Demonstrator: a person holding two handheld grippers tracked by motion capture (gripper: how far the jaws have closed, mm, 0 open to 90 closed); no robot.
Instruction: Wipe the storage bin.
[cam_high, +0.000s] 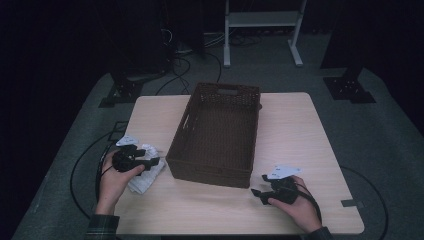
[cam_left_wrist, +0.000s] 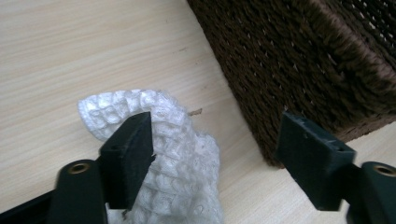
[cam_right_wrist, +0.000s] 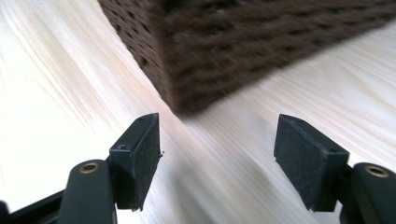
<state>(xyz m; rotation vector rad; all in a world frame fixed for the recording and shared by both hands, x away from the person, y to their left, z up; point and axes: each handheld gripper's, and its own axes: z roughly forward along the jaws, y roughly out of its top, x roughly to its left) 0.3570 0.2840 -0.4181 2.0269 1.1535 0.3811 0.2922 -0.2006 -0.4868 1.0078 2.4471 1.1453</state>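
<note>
A dark brown woven basket (cam_high: 216, 172) stands in the middle of the light wooden table (cam_high: 295, 130), and its inside looks empty. A crumpled white knitted cloth (cam_high: 146, 174) lies on the table just left of the basket's near corner. My left gripper (cam_high: 152, 163) hovers over that cloth, open; in the left gripper view the cloth (cam_left_wrist: 173, 154) lies between and below the jaws, and the basket wall (cam_left_wrist: 299, 65) is to the right. My right gripper (cam_high: 258, 195) is open near the basket's front right corner (cam_right_wrist: 196, 60), with nothing between its jaws.
The table's front edge lies close below both hands. Cables (cam_high: 85, 160) trail over the grey floor at the left. A white frame (cam_high: 262, 30) and dark stands sit behind the table.
</note>
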